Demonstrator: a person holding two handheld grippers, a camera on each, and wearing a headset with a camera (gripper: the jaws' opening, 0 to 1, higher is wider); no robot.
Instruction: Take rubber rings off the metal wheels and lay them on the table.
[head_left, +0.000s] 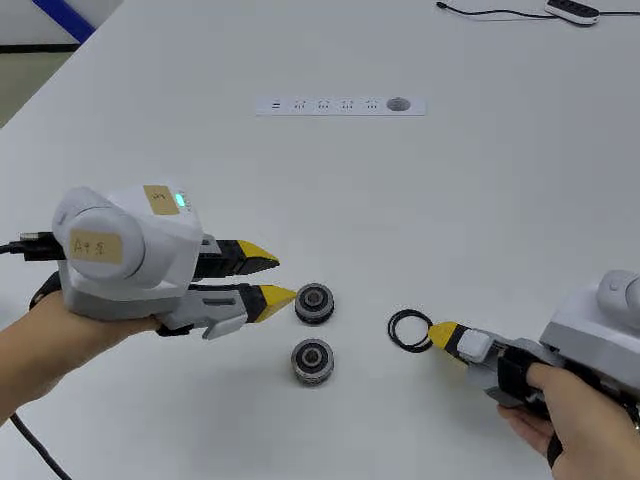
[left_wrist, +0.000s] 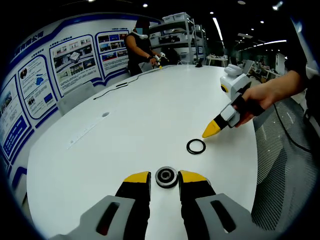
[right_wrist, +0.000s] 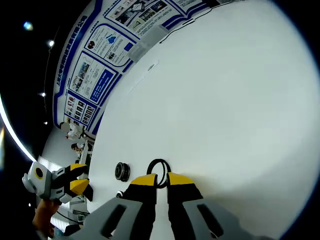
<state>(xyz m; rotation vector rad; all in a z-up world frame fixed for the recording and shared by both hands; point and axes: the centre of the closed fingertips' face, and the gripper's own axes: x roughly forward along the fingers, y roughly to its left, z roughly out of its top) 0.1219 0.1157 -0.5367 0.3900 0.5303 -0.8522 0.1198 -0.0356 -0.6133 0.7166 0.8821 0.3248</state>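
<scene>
The left gripper is holding its jaws wide, with a metal wheel lying between their tips on the white table. A second wheel is sitting just beside it. The right gripper, jaws narrow, is touching the edge of a rubber ring lying flat on the table; I cannot tell whether it is pinching it

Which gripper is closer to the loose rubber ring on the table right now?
Right. The right gripper has its tips at the edge of the rubber ring; the left gripper sits farther off, beside a metal wheel.
</scene>
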